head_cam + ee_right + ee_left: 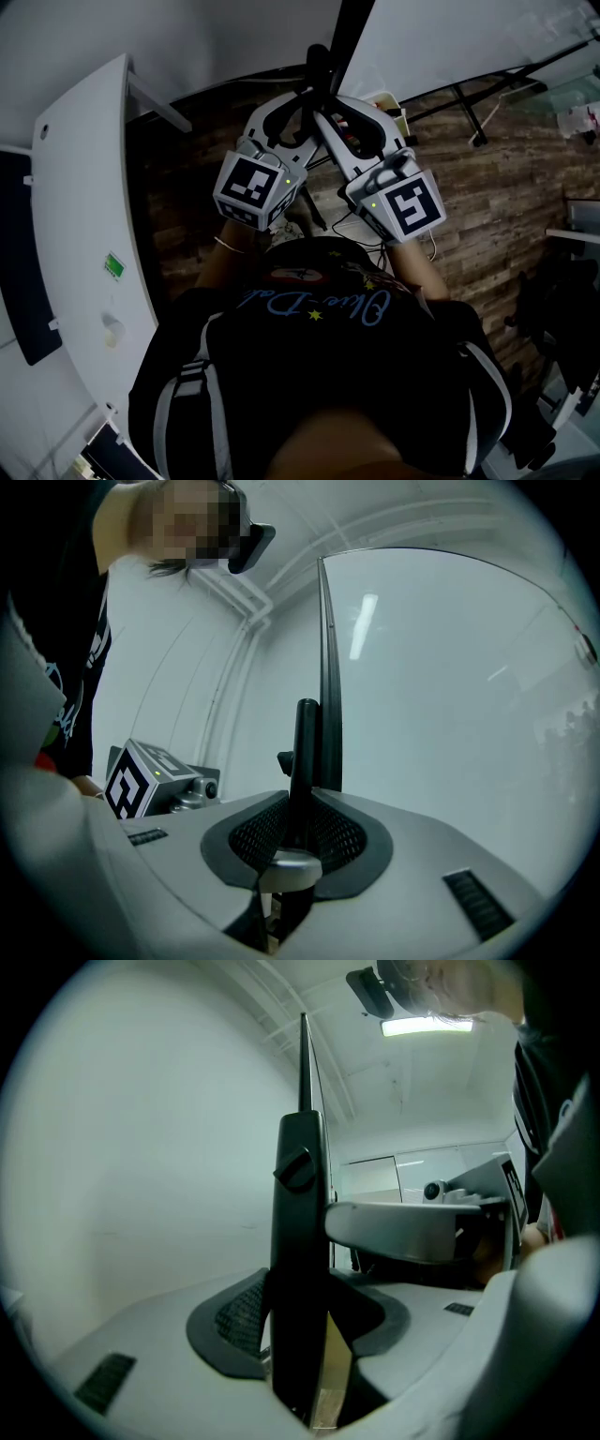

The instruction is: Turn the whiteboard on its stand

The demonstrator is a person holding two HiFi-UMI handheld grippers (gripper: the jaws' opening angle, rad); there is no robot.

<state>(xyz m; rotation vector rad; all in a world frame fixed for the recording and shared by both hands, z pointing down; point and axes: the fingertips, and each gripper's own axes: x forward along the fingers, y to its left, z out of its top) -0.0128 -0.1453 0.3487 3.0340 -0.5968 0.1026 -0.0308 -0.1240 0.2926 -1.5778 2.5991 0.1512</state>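
Located whiteboard (450, 714) upright on its stand, on the wood floor (497, 206) ahead of the person and well apart from the white table (84, 216) at the left. Viewed almost edge-on from between the grippers, side frame rising right behind the black stand post (298, 1269).

Found left gripper (305, 1340) held level, jaws spread wide and closed on the stand post just below a black knob (298, 1168). Read both pads as pressing the post's flanks (noted a sliver of floor past the post lower down, so judged, not certain).

Found right gripper (292, 841) on the same post from the other side, jaws nearly together, mesh pads pinching the post near their tips. Marker cubes side by side in the head view, close but apart.

Handling, judged:
- Expect a large, stiff, fairly light panel with a long lever arm about the post. Likely to swing easily once moving, and to overshoot.
- Expect hard, smooth metal at the post, so slippery under the pads if twisted fast.
- Treat the glossy face as scratch-prone and keep jaws off it.
- Best hold: the post or the side frame next to it, i.e. the present hold, for torque close to the pivot.
- Watch the black stand legs (466, 111) on the floor below the board's lower edge: risk of walking or tipping the whole stand instead of pivoting the board
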